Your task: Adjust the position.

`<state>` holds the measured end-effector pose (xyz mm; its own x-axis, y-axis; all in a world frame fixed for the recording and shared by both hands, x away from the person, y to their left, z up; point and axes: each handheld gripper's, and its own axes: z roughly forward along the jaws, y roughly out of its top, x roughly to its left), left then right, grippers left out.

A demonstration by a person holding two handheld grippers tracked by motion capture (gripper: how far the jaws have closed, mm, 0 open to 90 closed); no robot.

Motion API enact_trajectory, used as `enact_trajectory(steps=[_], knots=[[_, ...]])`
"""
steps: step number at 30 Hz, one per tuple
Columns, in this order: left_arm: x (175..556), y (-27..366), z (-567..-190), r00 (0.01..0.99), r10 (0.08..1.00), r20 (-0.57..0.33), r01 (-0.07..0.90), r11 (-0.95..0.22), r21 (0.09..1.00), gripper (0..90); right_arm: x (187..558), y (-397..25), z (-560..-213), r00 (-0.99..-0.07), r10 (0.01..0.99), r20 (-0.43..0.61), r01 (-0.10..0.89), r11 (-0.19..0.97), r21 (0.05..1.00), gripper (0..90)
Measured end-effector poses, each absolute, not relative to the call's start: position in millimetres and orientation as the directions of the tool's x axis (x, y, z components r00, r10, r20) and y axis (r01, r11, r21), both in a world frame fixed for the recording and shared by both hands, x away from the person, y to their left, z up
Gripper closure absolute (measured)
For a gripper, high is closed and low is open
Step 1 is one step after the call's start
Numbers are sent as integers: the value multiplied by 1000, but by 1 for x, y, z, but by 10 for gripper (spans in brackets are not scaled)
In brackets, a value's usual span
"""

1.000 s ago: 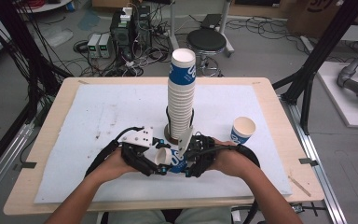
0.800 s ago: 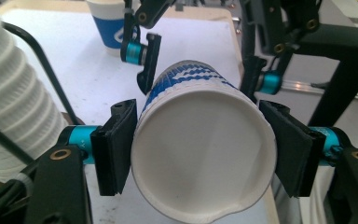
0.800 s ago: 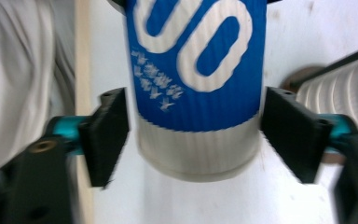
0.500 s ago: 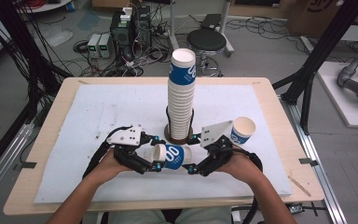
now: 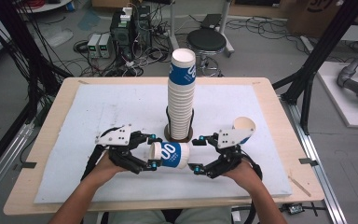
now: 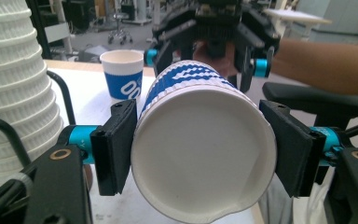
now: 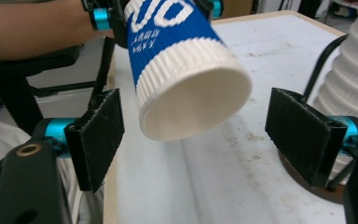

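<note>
Over the white mat [image 5: 98, 116], left claw [image 5: 152, 151] pinches the cup [image 5: 170, 155]; right claw [image 5: 196, 154] spread.

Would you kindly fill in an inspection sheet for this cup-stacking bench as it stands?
Surface: white mat on a wooden table, lightly scuffed.
Job's things: paper cup held on its side; tall cup stack in a black holder; single cup upright at the right.
Clutter: nothing seen on the mat.
Grippers: left tongs clamp the cup at its rim end; right tongs stand open around its base end, pads apart from it.
Cables: black leads trail from both tongs towards the person.
Surroundings: electronics boxes, stool and loose wiring on the floor behind.
</note>
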<state>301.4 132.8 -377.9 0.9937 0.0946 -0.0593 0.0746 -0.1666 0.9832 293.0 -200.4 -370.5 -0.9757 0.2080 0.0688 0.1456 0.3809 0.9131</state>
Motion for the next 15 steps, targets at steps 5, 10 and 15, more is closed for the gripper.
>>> enact_trajectory(steps=[5, 10, 15], knots=[[300, 132, -378, 996, 76, -53, 64, -153, 986, 308, 292, -198, -380, -978, 194, 82, 148, 358, 922, 201], [298, 130, -378, 997, 52, -49, 55, -135, 989, 308, 292, -195, -385, -979, 175, 102, 157, 340, 927, 201], [296, 127, -378, 999, 30, -42, 46, -132, 990, 309, 292, -189, -388, -980, 150, 128, 174, 349, 921, 199]])
